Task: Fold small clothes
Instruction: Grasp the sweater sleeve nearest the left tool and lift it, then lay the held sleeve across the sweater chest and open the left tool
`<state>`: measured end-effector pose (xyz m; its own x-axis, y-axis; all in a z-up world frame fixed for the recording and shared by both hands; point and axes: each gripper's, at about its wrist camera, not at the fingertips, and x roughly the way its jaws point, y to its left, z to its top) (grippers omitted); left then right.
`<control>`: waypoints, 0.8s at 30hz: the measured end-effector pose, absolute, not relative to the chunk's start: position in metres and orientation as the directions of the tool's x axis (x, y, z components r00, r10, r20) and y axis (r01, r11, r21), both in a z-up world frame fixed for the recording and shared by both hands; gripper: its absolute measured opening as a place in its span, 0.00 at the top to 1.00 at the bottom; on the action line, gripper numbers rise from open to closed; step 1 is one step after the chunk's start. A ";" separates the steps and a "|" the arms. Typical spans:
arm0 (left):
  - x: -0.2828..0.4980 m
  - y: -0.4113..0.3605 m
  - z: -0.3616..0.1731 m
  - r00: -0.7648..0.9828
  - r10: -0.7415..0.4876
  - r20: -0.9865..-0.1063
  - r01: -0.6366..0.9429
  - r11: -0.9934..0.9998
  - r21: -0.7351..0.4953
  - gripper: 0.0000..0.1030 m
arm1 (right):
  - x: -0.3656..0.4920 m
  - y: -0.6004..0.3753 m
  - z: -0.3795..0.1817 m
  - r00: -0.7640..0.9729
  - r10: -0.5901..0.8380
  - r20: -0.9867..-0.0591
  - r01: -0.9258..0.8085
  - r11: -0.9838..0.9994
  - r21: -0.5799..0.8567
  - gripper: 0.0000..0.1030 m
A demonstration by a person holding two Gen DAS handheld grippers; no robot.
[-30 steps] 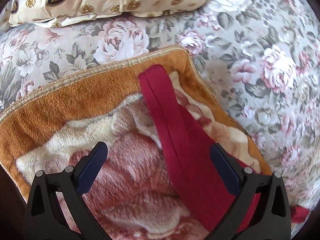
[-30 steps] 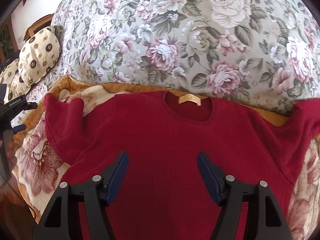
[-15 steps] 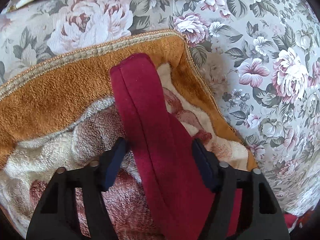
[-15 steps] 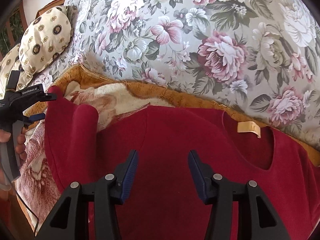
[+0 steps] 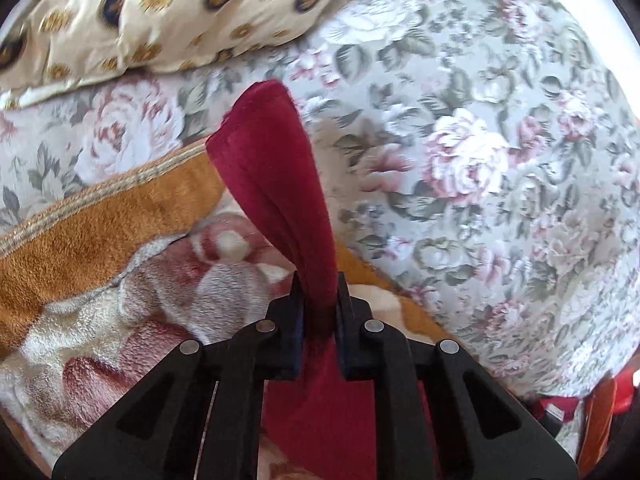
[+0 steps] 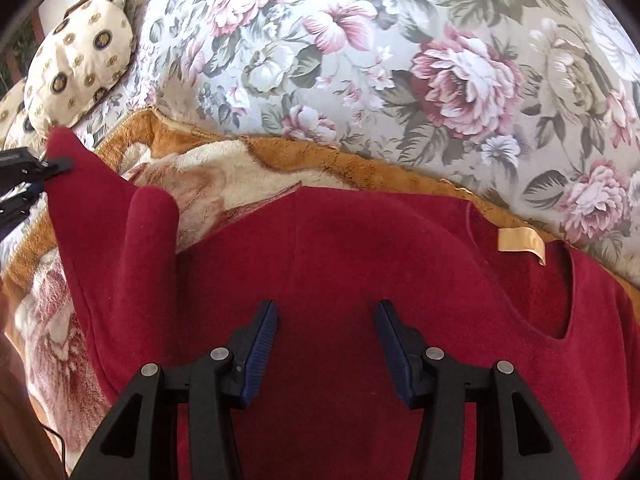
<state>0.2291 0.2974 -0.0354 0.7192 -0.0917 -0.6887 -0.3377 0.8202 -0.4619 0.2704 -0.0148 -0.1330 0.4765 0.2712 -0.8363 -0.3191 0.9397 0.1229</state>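
The left claw (image 5: 318, 312) pinches the sleeve (image 5: 276, 184) of the red sweater (image 6: 360, 280), lifting it off the blanket (image 6: 240, 168). The right claw (image 6: 326, 344) hovers spread above the sweater's body, gripping nothing.

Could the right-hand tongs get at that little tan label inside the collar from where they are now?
Probably yes. The right tongs hover open over the red top, gripping nothing, and the tan label lies uncovered at the neckline with only flat cloth between.

Garment: dark red fleece top (image 6: 360, 264), round neckline with a tan label (image 6: 520, 240)
Pose: body spread flat, front up, neckline toward the upper right in the right wrist view
Sleeve: one sleeve (image 5: 276, 184) lifted off the rest, bunched into a narrow upright fold
Lies on: plush brown-bordered blanket (image 6: 360, 168)
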 end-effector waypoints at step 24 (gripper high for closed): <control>0.185 -0.032 -0.112 0.473 -0.339 -0.814 0.148 0.941 -0.306 0.87 | 0.260 -0.242 -0.119 0.493 0.235 -0.838 0.039 0.956 0.291 0.52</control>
